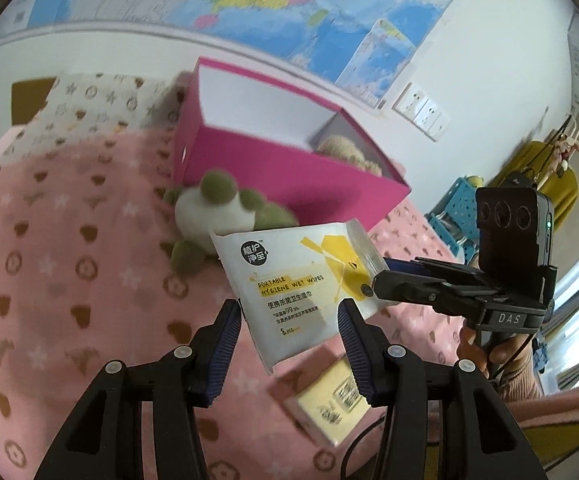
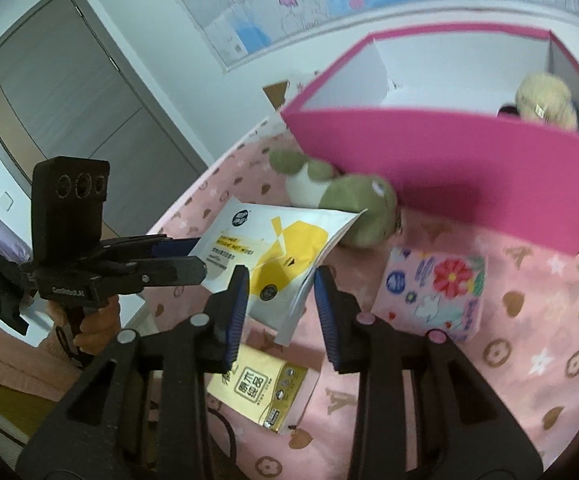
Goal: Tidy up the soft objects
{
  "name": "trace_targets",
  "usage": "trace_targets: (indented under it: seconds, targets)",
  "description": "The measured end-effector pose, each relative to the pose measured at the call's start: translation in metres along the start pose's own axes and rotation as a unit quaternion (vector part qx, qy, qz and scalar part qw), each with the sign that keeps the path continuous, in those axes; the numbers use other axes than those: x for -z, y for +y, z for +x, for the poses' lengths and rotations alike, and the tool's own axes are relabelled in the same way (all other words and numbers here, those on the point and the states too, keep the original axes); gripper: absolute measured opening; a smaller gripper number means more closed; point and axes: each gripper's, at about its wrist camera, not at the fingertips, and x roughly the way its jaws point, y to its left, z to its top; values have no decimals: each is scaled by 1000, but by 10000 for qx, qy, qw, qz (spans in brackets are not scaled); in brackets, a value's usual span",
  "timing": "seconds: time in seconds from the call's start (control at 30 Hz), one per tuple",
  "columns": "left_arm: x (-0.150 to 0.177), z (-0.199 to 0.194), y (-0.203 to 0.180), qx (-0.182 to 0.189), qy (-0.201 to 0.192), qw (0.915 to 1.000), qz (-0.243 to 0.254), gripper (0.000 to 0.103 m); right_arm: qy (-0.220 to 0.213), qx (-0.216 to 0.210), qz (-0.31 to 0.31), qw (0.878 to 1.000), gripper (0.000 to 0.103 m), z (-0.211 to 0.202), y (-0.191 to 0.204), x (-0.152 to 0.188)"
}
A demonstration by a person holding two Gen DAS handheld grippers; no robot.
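A bed (image 2: pixel 529 360) with a pink patterned blanket carried a magenta box (image 2: pixel 429 160) at twelve o'clock, a green plush frog (image 2: pixel 353 204) just before it, a floral tissue pack (image 2: pixel 433 288) at three o'clock, and a yellow packet (image 2: pixel 257 392) at six o'clock.

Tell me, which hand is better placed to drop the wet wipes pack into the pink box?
Right, probably. The left tongs and the right tongs both pinch the wet wipes pack, but the pink box looms closer in the right wrist view, just beyond the green plush toy.
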Motion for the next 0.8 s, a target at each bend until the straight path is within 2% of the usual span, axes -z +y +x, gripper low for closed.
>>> trace_targets:
  seconds: [0.4,0.8]
  targets:
    - [-52,6,-27,-55,-363,9974,623,50,-575,288,-263,9976,37,-38,-2,-38]
    - [-104,22,-34,-268,-598,9938,902,50,-896,464,-193,9947,37,-44,-26,-81]
